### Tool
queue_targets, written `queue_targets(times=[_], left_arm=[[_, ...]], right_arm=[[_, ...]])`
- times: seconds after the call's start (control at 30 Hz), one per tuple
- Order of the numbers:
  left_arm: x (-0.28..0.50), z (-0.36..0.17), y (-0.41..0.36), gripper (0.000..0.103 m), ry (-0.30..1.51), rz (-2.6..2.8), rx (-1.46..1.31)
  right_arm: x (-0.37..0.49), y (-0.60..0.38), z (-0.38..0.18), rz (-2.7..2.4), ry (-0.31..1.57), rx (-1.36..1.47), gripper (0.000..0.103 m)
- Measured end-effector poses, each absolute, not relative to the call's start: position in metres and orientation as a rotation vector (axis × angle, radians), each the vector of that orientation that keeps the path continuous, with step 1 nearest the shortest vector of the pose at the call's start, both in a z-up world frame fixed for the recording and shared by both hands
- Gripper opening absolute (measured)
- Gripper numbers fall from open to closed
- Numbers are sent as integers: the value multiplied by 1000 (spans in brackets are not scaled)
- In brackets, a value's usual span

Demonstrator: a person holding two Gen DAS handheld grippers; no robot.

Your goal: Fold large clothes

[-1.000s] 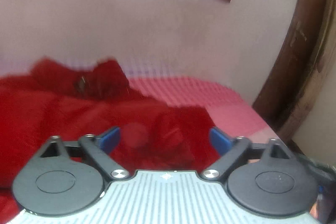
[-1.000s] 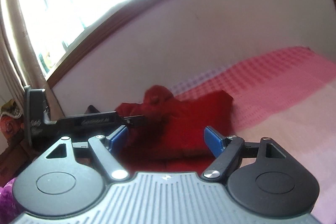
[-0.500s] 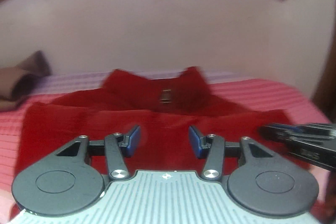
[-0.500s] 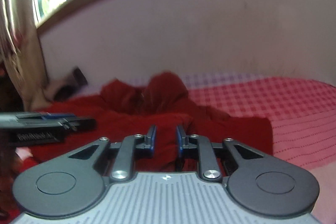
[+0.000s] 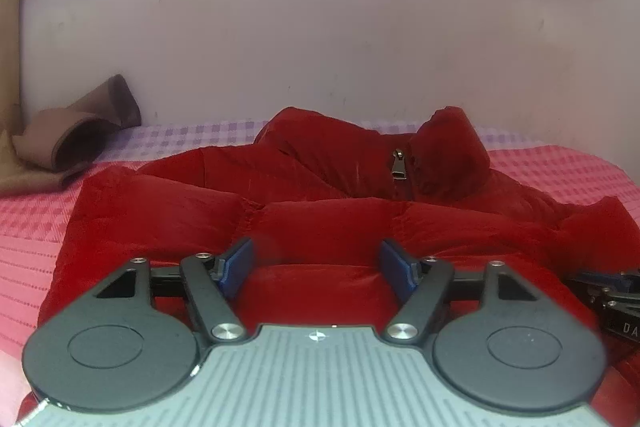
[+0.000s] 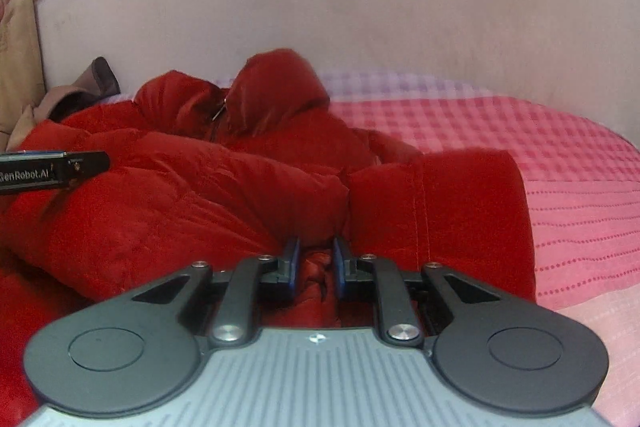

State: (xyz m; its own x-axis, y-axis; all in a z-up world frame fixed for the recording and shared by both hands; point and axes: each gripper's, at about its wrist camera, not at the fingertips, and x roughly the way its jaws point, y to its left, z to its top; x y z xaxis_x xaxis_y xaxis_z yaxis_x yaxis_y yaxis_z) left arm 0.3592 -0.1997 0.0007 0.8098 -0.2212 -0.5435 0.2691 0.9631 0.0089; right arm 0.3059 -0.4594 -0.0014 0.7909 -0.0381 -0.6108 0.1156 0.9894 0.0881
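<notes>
**Near hem of the jacket being taken up**

Pink checked bed cover (image 5: 560, 171) carries a red puffy jacket (image 5: 320, 211), spread across it, hood and zip at the far end near the wall. Right gripper (image 6: 314, 263): jaws nearly closed, pinching a fold of red fabric at the near edge. Left gripper (image 5: 316, 263): jaws have just been opening, wide apart over the hem, gripping nothing. Judged step: securing both near corners. Next: left closes on cloth, then both lift toward the hood.

Two wrist fisheyes, low, close over red jacket (image 5: 320, 223), facing wall (image 6: 360, 7), sharing its hood
</notes>
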Motion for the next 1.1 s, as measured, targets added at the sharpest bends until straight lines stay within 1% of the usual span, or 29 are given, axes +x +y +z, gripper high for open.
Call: queue_targets(times=[0.4, 0.97, 1.1], left_arm=[[360, -14, -202, 75, 548, -253, 106], [355, -25, -206, 76, 531, -227, 147], [354, -26, -207, 79, 527, -217, 154]], right_arm=[[302, -456, -12, -98, 600, 112, 16], [301, -454, -14, -101, 591, 93, 16], [300, -453, -14, -102, 590, 90, 16]])
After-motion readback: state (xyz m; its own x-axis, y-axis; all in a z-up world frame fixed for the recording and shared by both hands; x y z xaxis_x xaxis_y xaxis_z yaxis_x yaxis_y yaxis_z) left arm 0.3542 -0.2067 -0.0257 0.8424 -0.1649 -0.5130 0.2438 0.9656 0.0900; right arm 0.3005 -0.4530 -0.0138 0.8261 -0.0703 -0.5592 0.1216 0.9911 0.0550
